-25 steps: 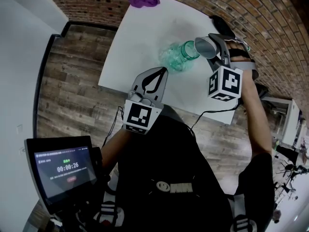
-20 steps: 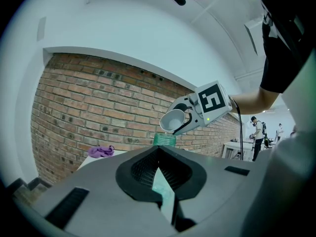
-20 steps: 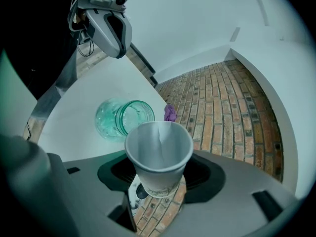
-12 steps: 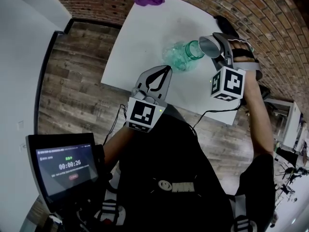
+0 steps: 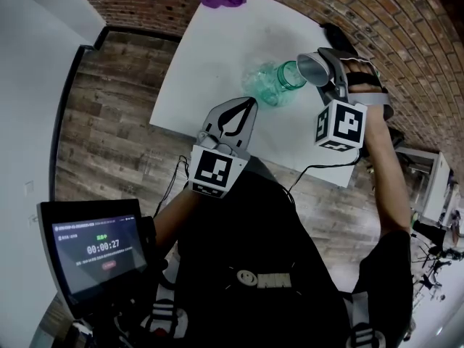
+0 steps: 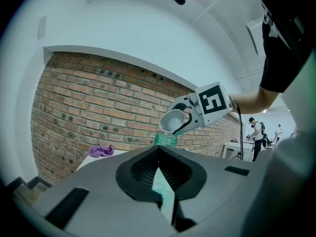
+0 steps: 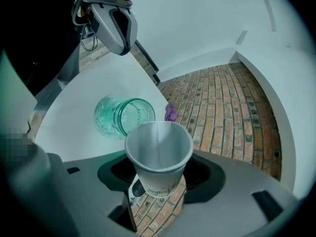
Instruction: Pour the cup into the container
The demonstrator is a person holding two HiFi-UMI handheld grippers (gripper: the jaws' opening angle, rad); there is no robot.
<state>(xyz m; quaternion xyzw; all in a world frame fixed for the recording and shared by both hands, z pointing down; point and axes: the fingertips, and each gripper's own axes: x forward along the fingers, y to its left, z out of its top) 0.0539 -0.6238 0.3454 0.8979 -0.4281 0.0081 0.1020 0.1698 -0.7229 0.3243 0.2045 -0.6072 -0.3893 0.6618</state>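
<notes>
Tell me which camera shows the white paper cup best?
The right gripper view: the white paper cup sits large in the right gripper, its open mouth toward the camera, tipped toward the green jar. The head view shows it small, from above, at the jar's mouth; the left gripper view, small and distant above the jar's rim.

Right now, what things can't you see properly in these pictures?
- Glass jar: in the left gripper view, the shut jaws of the left gripper cover all but its rim.
- Jar's contents: in every view the tinted, bumpy glass blurs them.
- Right gripper pads: in the right gripper view, the paper cup they hold hides them.
- Screen text: in the head view, too small to read.
</notes>
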